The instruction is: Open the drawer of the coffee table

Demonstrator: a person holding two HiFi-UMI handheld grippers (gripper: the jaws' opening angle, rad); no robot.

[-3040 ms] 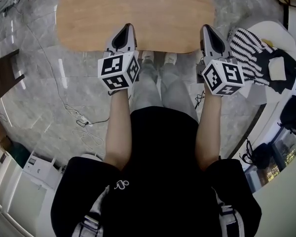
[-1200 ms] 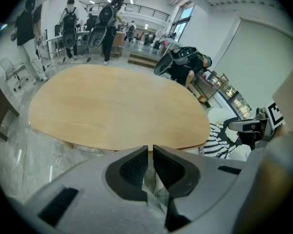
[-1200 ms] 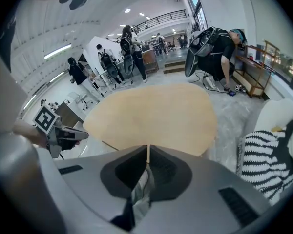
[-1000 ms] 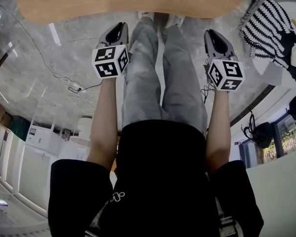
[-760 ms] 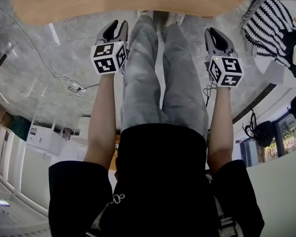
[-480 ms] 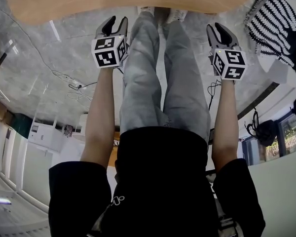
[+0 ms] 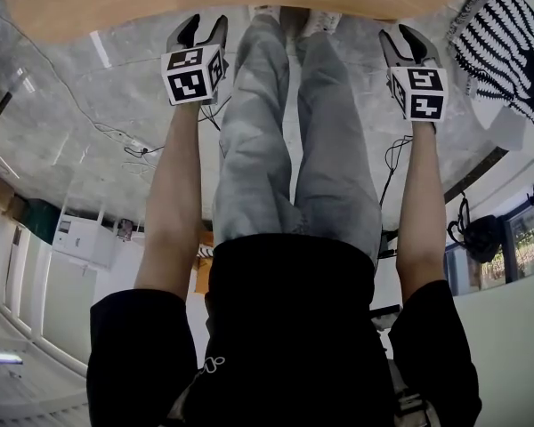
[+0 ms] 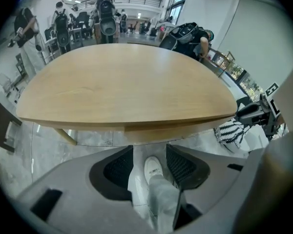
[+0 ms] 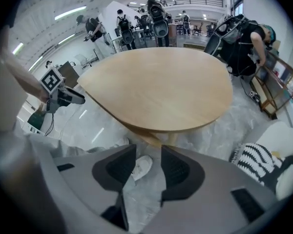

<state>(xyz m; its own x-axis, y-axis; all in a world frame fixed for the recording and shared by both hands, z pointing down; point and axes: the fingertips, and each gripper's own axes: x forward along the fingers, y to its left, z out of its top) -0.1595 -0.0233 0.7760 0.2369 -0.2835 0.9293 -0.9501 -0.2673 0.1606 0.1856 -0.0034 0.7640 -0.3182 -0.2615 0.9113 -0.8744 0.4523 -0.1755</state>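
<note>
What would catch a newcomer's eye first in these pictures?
The big oval wooden table fills the top of the head view, with the person's legs in grey trousers running up to it. Beside the legs, the left gripper and right gripper reach toward the table's near edge. Their jaws have just been opening, with nothing between them. A black-and-white striped cushion sits far right.

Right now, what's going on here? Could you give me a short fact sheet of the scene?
Setting: a person facing a wooden coffee table on a grey marble floor
Left gripper: jaws have just been opening, now apart, nothing between them
Right gripper: jaws have just been opening, now apart, nothing between them
Drawer: likely the panel under the tabletop edge, not pulled out, untouched
Nearby: black-and-white striped textile on the person's right
</note>
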